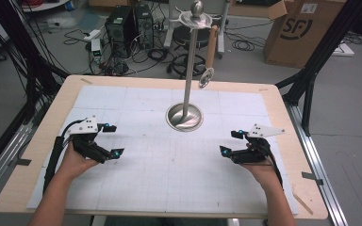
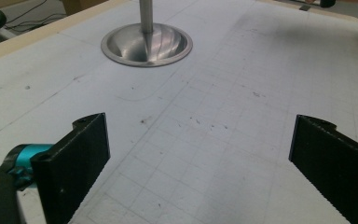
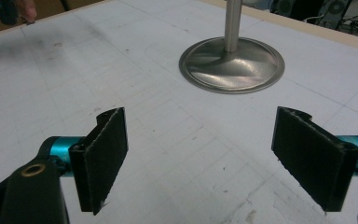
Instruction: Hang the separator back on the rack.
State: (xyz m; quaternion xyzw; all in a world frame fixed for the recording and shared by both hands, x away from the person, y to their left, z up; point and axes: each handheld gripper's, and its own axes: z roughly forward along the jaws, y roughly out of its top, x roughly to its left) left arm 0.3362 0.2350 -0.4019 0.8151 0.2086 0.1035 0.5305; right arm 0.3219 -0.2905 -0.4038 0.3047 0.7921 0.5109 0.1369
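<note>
A tall metal stand (image 1: 187,66) rises from a round dished base (image 1: 184,117) in the middle of the white gridded mat; a small metal disc (image 1: 206,78) hangs from its top arms. My left gripper (image 1: 112,140) rests low at the mat's left, open, jaws wide apart with nothing between them. My right gripper (image 1: 230,142) mirrors it at the right, open and empty. The left gripper view shows the base (image 2: 147,45) ahead beyond the left gripper (image 2: 200,161). From the right gripper view the base (image 3: 231,64) lies ahead of the right gripper (image 3: 219,158).
The mat (image 1: 169,155) covers a wooden table (image 1: 283,122). Black frame struts (image 1: 311,70) stand at the right and left. Behind the table sit a stool (image 1: 188,52), computer boxes (image 1: 122,28), cables and a cardboard box (image 1: 301,28) on the floor.
</note>
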